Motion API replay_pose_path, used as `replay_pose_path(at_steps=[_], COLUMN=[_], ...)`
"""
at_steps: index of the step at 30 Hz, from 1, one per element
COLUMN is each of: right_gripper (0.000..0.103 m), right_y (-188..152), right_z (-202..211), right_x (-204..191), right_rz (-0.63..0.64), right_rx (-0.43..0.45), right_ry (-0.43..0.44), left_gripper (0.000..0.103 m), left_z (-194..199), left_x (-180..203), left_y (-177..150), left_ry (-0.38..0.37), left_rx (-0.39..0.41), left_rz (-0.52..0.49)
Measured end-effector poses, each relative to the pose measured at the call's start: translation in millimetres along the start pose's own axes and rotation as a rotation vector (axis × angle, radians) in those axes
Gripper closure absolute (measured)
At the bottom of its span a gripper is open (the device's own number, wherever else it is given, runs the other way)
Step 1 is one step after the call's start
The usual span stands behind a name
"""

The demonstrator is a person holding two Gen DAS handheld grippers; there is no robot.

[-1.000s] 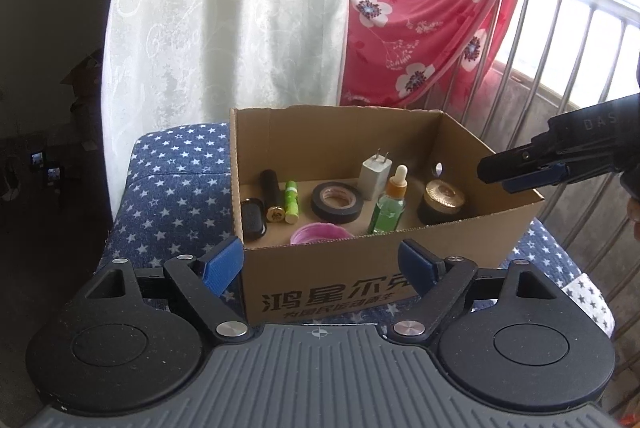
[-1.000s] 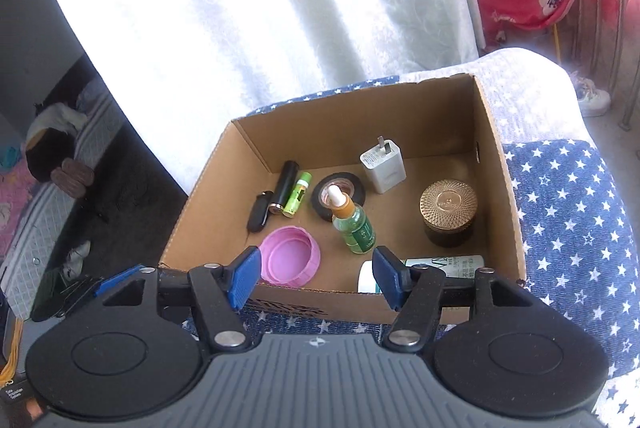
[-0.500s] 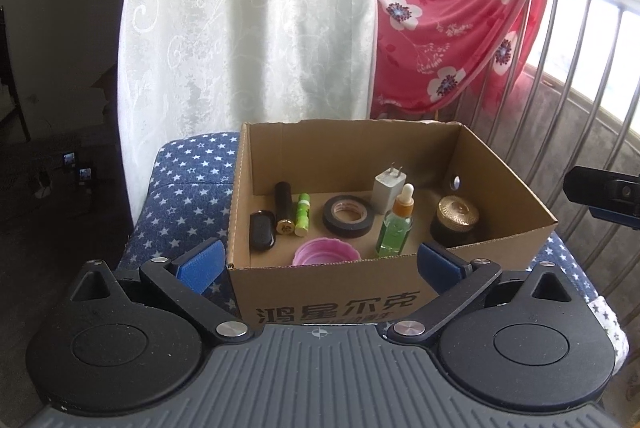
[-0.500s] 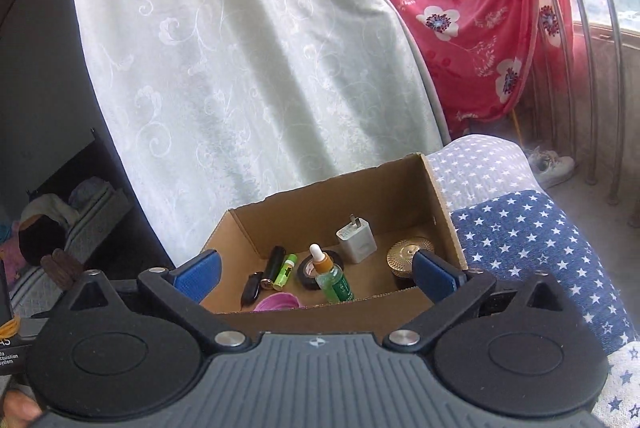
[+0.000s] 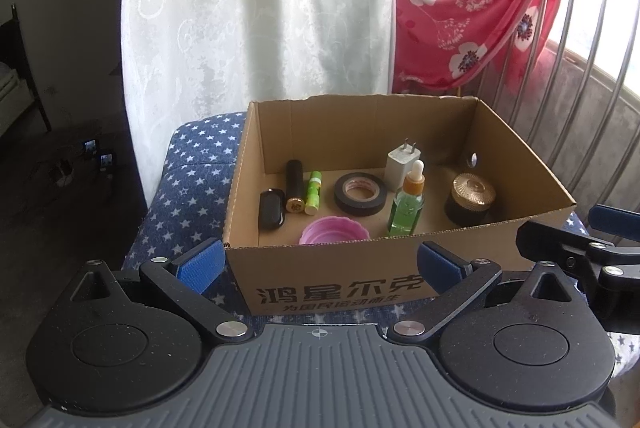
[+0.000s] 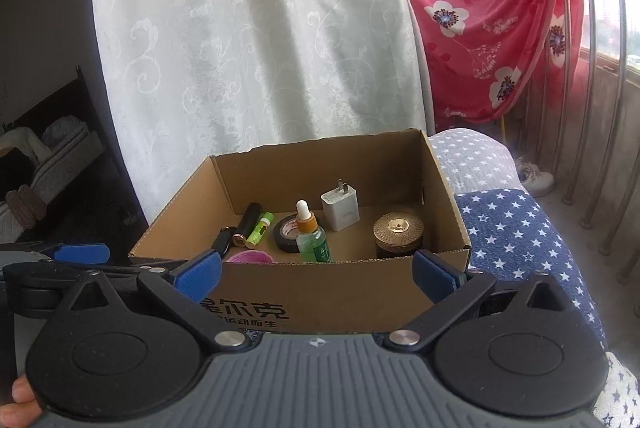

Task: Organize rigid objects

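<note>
An open cardboard box (image 5: 332,284) (image 6: 304,304) stands on a star-print cushion (image 5: 192,164). Inside are a green dropper bottle (image 5: 407,206) (image 6: 311,240), a black tape roll (image 5: 360,194), a white charger (image 5: 402,164) (image 6: 340,208), a gold-lidded jar (image 5: 472,194) (image 6: 398,234), a pink lid (image 5: 334,232), a black tube (image 5: 294,186), a green tube (image 5: 313,192) and a black fob (image 5: 272,208). My left gripper (image 5: 320,262) is open and empty in front of the box. My right gripper (image 6: 316,274) is open and empty too, beside it.
A white patterned curtain (image 5: 256,12) hangs behind the box. A red floral cloth (image 5: 468,4) drapes over a metal railing (image 5: 600,28) at the right. The floor drops away dark at the left. A white shoe (image 6: 536,178) lies by the railing.
Both grippers have pulled back and lowered from over the box to its front side. The right gripper's jaws have opened wider. The box contents have not moved.
</note>
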State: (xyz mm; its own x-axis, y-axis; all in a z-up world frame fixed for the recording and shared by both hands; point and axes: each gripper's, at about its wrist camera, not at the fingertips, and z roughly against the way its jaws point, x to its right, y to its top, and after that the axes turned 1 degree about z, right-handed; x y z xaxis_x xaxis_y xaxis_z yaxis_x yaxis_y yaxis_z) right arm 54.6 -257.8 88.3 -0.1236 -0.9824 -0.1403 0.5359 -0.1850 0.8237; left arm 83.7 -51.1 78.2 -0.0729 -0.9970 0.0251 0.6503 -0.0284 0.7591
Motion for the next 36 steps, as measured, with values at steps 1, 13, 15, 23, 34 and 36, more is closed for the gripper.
replay_pose_path(at_steps=[1, 13, 15, 23, 34, 36], right_gripper=[0.0, 0.0, 0.0, 0.0, 0.0, 0.0], right_y=[-0.4, -2.6, -1.7, -0.4, -1.7, -2.1], right_z=[-1.1, -13.3, -13.6, -15.7, -15.4, -15.8], right_x=[-1.0, -1.3, -1.2, 0.6, 3.8, 4.4], right_rz=[0.009, 0.034, 0.034, 0.028, 0.015, 0.013], right_rx=[-0.003, -0.034, -0.037, -0.046, -0.055, -0.057], right_ry=[-0.009, -0.039, -0.04, -0.04, -0.034, -0.034], left_gripper=[0.0, 0.0, 0.0, 0.0, 0.0, 0.0], left_z=[0.8, 1.3, 1.1, -0.3, -0.5, -0.4], left_x=[0.8, 3.8, 4.2, 5.2, 6.1, 6.7], left_y=[-0.1, 0.4, 0.7, 0.9, 0.9, 0.8], left_ry=[0.001, 0.038, 0.042, 0.044, 0.043, 0.043], left_rx=[0.004, 0.022, 0.022, 0.017, 0.015, 0.014], left_rz=[0.004, -0.004, -0.004, -0.006, -0.01, -0.011])
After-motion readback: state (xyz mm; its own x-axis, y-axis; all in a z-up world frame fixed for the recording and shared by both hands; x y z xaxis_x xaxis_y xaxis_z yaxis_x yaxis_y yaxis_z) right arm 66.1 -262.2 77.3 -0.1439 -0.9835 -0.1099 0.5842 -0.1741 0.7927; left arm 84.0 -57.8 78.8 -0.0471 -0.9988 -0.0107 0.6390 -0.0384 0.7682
